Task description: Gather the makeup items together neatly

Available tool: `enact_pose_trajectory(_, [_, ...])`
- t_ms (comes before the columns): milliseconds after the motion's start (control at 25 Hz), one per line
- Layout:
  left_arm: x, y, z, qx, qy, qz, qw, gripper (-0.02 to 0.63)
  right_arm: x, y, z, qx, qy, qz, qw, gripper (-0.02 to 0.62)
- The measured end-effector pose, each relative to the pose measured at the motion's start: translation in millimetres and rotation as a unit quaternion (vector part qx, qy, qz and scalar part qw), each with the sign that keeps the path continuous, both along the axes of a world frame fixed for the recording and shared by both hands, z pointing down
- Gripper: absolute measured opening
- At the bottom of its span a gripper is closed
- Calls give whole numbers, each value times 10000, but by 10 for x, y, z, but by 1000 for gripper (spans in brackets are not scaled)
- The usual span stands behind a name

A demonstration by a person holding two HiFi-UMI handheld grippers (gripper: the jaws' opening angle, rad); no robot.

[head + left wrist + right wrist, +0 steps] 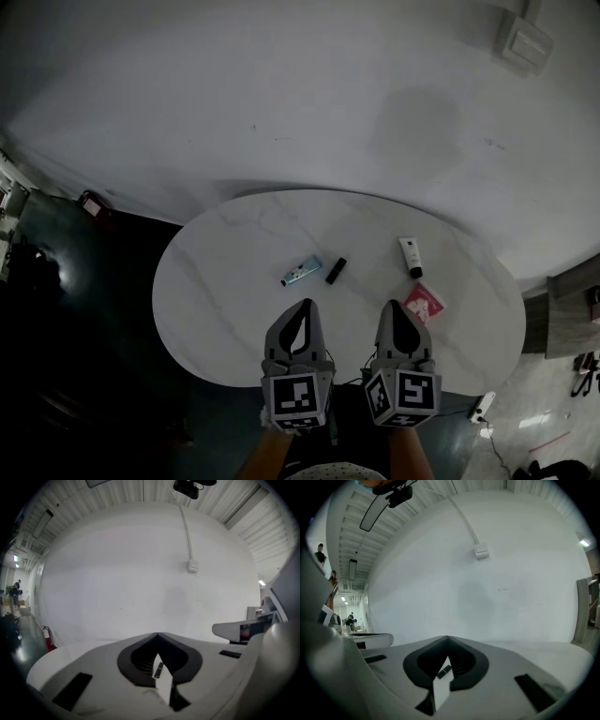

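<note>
The left claw [302, 306] and right claw [395, 306] are clenched and empty (nothing gripped); nudging in shut could send the lipstick [336, 271] rolling off the desk [234, 272].

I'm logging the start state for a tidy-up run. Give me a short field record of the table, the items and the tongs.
table: white, marbled, oval
items: blue tube, black lipstick, white tube, pink packet
spacing: all four lie apart
left tongs: shut, empty, over the table's near part
right tongs: shut, empty, near the pink packet
</note>
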State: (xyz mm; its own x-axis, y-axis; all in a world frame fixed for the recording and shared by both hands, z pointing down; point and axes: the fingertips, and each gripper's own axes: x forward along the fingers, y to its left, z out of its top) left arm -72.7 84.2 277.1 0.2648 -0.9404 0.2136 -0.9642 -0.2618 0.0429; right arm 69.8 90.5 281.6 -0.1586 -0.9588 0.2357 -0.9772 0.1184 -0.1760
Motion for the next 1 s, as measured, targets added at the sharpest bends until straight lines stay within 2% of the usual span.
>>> enact_pose_trajectory(120, [41, -134, 26, -157, -1, -99, 9998, 29, 22, -154, 25, -55, -16, -99, 9999, 20])
enact_pose_trajectory(600, [217, -634, 172, -175, -115, -399, 9990, 29, 165, -715, 224, -277, -103, -472, 9984, 20])
enact_pose_trajectory(1000, [313, -796, 318, -384, -177, -614, 9972, 29, 217, -925, 419, -536, -212, -718, 9958, 20])
